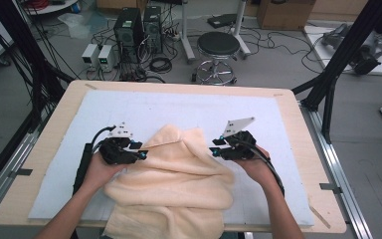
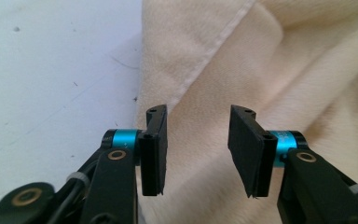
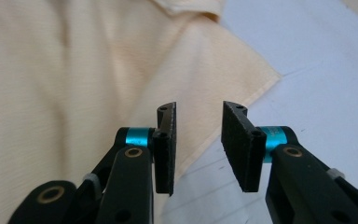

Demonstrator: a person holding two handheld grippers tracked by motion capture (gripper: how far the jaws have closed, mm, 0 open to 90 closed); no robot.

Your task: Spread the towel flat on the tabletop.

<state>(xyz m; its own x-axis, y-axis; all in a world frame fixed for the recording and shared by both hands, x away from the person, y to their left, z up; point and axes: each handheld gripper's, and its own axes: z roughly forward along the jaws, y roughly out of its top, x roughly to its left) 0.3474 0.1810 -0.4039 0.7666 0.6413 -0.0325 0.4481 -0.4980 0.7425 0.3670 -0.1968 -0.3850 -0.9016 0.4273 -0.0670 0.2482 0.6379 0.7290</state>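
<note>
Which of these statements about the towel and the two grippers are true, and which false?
1. The towel is cream. True.
2. The left gripper is shut on the towel. False: its fingers stand apart, with nothing between them.
3. The towel hangs over the near edge of the table. True.
4. The right gripper holds a sponge. False: it is open and holds nothing.
5. The towel lies flat and smooth. False: it is bunched in folds.
</note>
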